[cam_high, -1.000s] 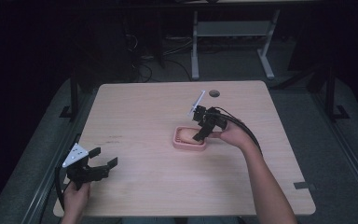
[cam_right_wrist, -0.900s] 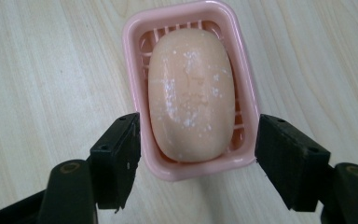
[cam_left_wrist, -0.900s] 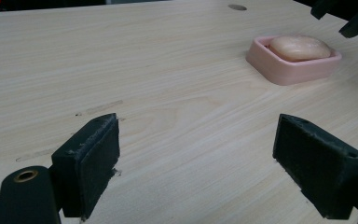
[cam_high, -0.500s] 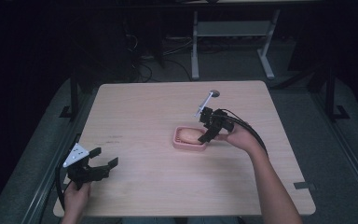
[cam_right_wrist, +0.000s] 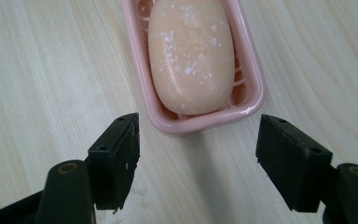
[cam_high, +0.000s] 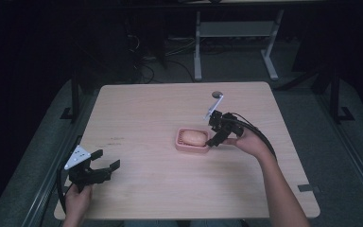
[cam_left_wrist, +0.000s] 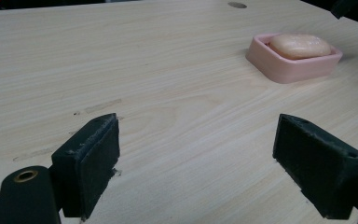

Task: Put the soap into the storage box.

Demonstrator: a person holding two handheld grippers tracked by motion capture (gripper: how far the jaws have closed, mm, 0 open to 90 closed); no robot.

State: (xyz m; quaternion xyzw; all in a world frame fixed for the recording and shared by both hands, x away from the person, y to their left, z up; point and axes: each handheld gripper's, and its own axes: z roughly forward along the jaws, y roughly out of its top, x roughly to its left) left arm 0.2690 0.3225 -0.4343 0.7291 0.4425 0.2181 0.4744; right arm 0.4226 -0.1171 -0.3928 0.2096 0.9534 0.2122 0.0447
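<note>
A: Why are the right gripper's fingers spread wide, empty?

B: Seemingly to straddle the pink plastic soap dish just ahead, holding the peach oval soap bar, mid pale wooden counter

A: The left gripper?

B: Wide too, well apart near the counter's corner, likely waiting

Left tool and right tool both hover with jaws spread wide.
</note>
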